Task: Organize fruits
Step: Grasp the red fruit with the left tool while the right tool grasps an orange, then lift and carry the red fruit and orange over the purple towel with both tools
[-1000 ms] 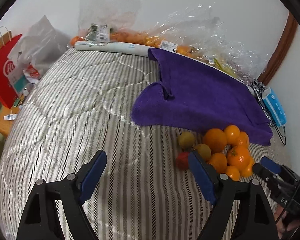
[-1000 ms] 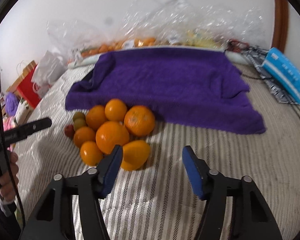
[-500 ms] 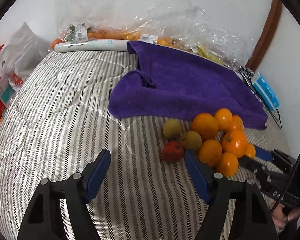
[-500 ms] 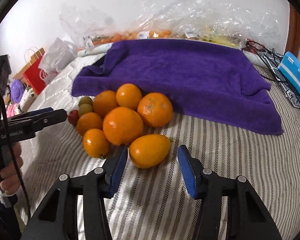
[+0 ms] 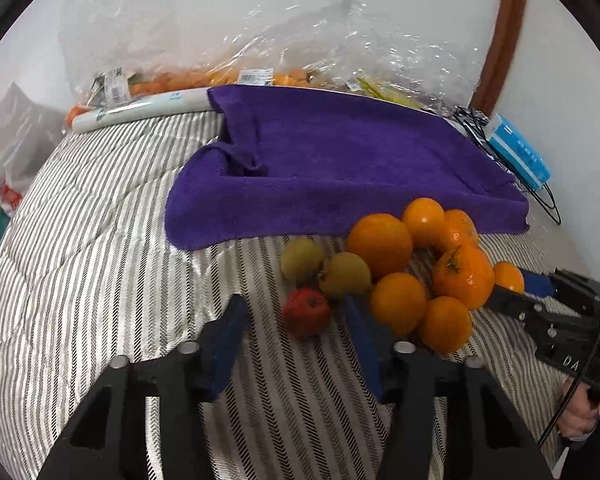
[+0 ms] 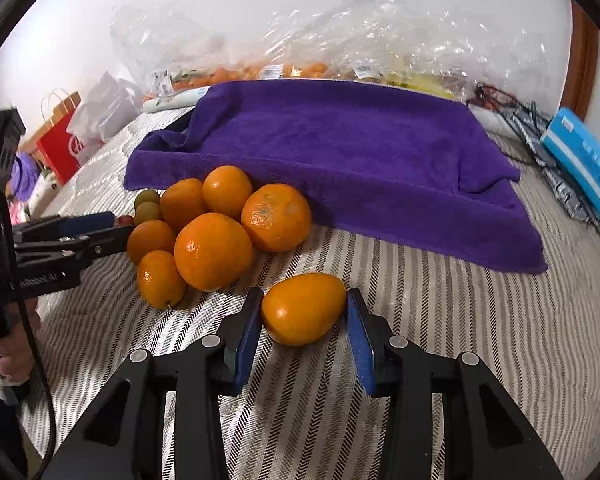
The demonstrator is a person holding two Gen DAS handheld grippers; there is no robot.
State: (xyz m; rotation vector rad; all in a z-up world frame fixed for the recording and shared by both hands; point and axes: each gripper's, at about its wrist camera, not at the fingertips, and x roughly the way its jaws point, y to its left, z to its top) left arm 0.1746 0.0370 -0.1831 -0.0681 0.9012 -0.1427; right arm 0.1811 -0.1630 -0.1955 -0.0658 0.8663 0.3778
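A pile of oranges point(image 6: 212, 250) lies on the striped bed in front of a purple towel point(image 6: 340, 152). My right gripper point(image 6: 302, 312) has closed around an oval yellow-orange fruit point(image 6: 303, 308), pads touching both its sides. My left gripper point(image 5: 296, 316) is open, its pads either side of a small red fruit point(image 5: 306, 310) without touching. Two yellow-green fruits point(image 5: 344, 276) and the orange pile point(image 5: 396, 304) lie just beyond. The left gripper also shows in the right wrist view point(image 6: 80, 232).
Clear plastic bags of fruit point(image 6: 300, 68) line the wall behind the towel. A blue packet point(image 6: 584, 160) and cables lie at the right. A red paper bag point(image 6: 60, 140) and white bags stand off the bed's left side.
Both grippers moved forward toward the fruit. The right jaws narrowed onto the oval fruit. The left gripper came up to the red fruit.
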